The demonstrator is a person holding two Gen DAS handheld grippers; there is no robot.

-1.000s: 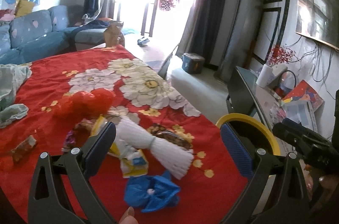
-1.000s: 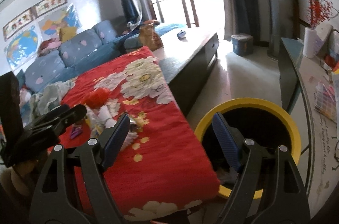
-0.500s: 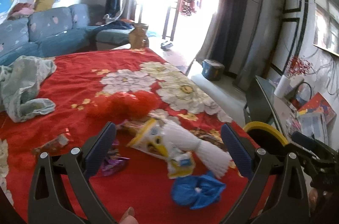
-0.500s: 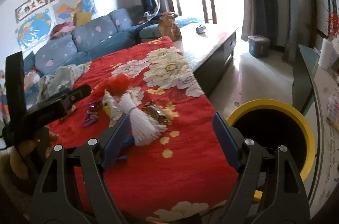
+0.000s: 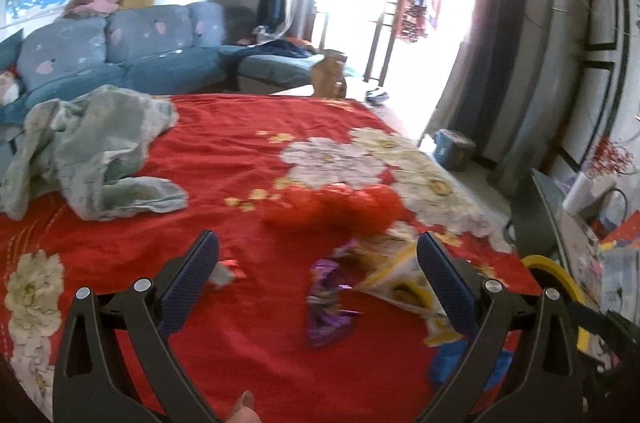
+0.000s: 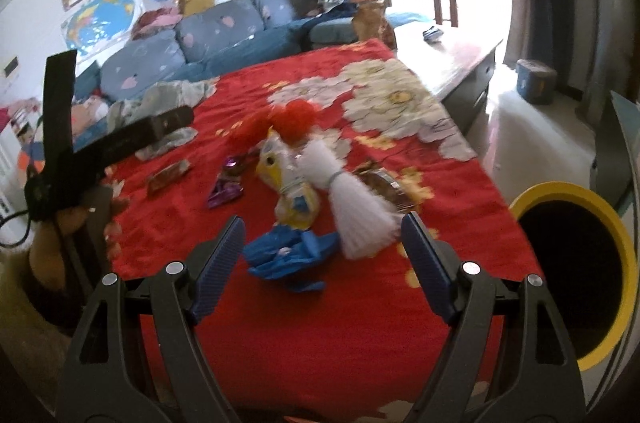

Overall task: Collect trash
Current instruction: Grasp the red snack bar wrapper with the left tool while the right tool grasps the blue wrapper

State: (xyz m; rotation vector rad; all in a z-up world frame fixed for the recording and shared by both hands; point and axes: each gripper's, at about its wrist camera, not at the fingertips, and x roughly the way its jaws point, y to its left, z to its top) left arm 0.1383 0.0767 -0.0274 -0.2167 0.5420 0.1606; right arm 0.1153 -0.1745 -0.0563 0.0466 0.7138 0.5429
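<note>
Both tools stood spread and empty: left gripper (image 5: 318,265) released above the red floral cloth (image 5: 248,143), right gripper (image 6: 322,237) likewise unclenched, nothing between its ribbed blue pads (image 6: 222,255).

Trash lay bunched near the cloth's edge on the bin side: crumpled blue plastic wrapper (image 6: 286,255) nearest the right tool, white frayed tassel-like bundle tied at the waist (image 6: 352,199) touching it, yellow-and-white snack packet (image 6: 288,183) just beside, shiny purple foil wrapper (image 6: 226,183) and a brown flat packet (image 6: 168,175) farther left, a dark glossy wrapper (image 6: 384,183) under the tassel's far side. Round black bin with yellow rim (image 6: 576,263) waited off the table's right edge, apparently on the floor.

Judged best: start with the blue wrapper, closest and squarely ahead of the right jaws. Come down low, pads straddling the thickest crease, since thin film would likely slip or flatten if pinched at an edge. Keep clear of the tassel to avoid dragging it along. Avoid snagging the soft, wrinkling cloth.

Also among the pile: red fluffy pompom-like pieces (image 6: 296,117), probably light and compressible. Pale green crumpled fabric (image 5: 92,151) well apart, likely not trash.
</note>
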